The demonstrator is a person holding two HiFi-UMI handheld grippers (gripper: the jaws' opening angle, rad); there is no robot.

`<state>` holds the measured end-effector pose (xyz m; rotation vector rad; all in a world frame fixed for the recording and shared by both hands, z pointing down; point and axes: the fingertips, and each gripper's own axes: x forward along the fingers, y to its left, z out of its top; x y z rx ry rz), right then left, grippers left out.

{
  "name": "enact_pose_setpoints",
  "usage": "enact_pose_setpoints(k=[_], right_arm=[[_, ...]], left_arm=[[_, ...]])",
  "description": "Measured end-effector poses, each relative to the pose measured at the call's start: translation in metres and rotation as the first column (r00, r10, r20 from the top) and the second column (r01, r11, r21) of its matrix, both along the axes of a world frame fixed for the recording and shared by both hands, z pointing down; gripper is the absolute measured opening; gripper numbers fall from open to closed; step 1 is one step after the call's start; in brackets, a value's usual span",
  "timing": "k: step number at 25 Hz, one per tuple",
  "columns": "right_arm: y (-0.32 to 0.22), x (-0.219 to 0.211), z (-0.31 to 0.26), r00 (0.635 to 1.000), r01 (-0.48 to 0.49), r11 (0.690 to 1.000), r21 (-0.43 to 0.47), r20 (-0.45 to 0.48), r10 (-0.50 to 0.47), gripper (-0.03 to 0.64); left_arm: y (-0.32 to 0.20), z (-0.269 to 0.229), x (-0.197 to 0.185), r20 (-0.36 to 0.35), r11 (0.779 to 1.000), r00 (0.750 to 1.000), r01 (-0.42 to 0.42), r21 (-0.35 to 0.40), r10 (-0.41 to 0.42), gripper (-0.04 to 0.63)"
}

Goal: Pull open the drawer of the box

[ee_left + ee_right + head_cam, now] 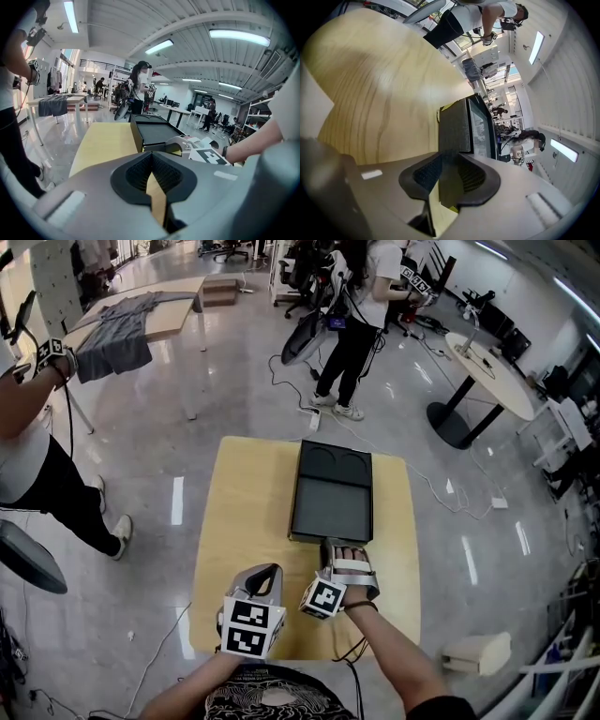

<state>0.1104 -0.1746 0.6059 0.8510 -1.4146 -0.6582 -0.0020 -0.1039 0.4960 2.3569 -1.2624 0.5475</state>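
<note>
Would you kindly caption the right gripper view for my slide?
Right gripper closed on the drawer of the box on the table.

An open-plan lab: glossy floor (159, 474), scattered desks (487, 369), trailing cables (278, 381), ceiling strip lights (239, 36).

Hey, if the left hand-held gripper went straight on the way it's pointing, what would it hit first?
Most likely the black box, around its near left corner; the aim is close enough to that edge that it might slip past beside it.
</note>
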Motion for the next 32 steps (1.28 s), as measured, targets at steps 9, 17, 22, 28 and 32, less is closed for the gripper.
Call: enact_pose_setpoints(k=[9,17,22,28,32], right_arm=[[-0.005,-0.005,0.002,0.999,0.002,0.996,-0.086,0.053,0.002,0.084],[-0.012,-0.007,0.008,0.995,0.011,0.988,-0.153,0.103,0.005,0.072],[-0.016,-0.012,0.007,0.994,0.021,0.979,-0.202,0.111,0.002,0.064],[-0.018,-0.012,0.010,0.994,0.016,0.973,-0.231,0.110,0.009,0.061],[-0.018,-0.015,0.012,0.994,0.024,0.970,-0.240,0.110,0.002,0.060]], left_arm=[[-0.001,0.000,0.007,-0.010,1.000,1.000,-0.005,-0.001,0.005,0.015],[-0.007,0.000,0.008,-0.018,1.000,1.000,0.011,0.009,-0.011,0.015],[-0.009,0.001,0.009,-0.020,1.000,1.000,0.021,0.009,-0.021,0.015],[-0.013,0.000,0.010,-0.027,0.999,0.999,0.031,0.015,-0.030,0.015],[-0.013,0.001,0.009,-0.027,0.999,0.999,0.037,0.014,-0.036,0.015]])
